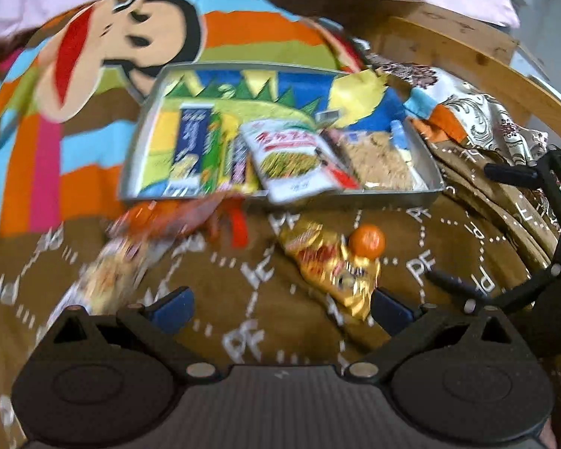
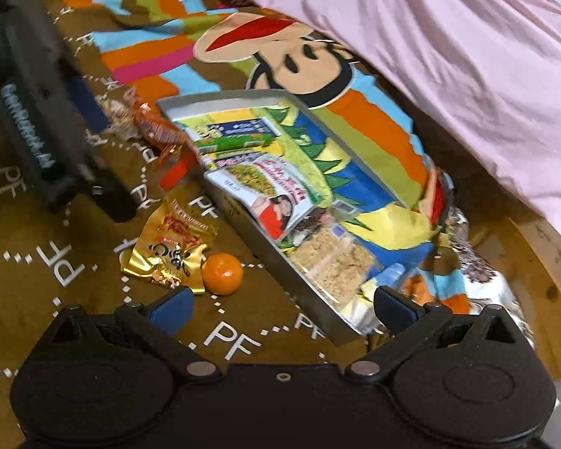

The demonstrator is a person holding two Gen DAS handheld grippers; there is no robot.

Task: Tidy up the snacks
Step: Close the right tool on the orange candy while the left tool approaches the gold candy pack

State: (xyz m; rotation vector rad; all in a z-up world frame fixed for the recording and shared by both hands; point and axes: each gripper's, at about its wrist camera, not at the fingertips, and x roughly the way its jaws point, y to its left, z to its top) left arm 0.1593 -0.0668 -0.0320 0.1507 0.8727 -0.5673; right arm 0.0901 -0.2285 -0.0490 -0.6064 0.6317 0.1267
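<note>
Brown blanket (image 2: 37,262); tangerine (image 2: 222,274) sharp right view, blurred left.

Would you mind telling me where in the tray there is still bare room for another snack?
The tray is bare along its far side, above the packets, and in its left strip beside the blue packet. The near half is crowded: the white noodle packet overlaps the near rim, with the crumbly bar pack beside it.

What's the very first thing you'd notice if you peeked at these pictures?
Probably the big cartoon monkey face on the striped blanket, just behind the shallow grey metal tray crammed with snack packets. In front of the tray, a small round orange fruit lies touching a crinkly gold foil snack bag.
</note>
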